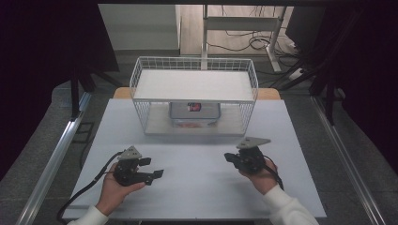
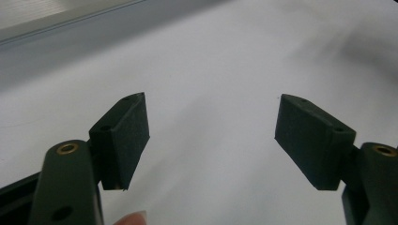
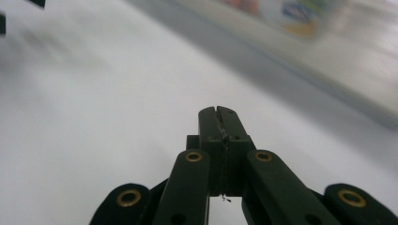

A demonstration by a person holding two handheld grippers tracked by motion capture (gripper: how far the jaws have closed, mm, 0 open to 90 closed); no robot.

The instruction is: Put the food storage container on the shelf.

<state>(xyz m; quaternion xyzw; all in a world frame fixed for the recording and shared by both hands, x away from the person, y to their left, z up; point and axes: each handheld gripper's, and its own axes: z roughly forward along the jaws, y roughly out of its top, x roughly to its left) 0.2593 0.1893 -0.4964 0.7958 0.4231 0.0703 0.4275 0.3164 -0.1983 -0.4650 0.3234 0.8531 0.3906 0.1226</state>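
Note:
A white wire shelf rack (image 1: 194, 99) stands at the back of the white table (image 1: 197, 187). On its lower level rests a clear box (image 1: 195, 112) with a red label. My left gripper (image 1: 155, 168) lies low over the table at the front left, held in a hand, open, nothing between its black pads (image 2: 126, 136). My right gripper (image 1: 228, 157) is at the front right, held in the other hand, its jaws pressed together with nothing in them. In the right gripper view the right gripper (image 3: 219, 111) points over the bare table toward the blurred box (image 3: 291, 14).
The table's front edge runs just below both forearms. Metal rails (image 1: 51, 164) flank the table left and right. Behind the rack are a white frame (image 1: 244, 23) and cables on the floor. Dark curtains hang at both sides.

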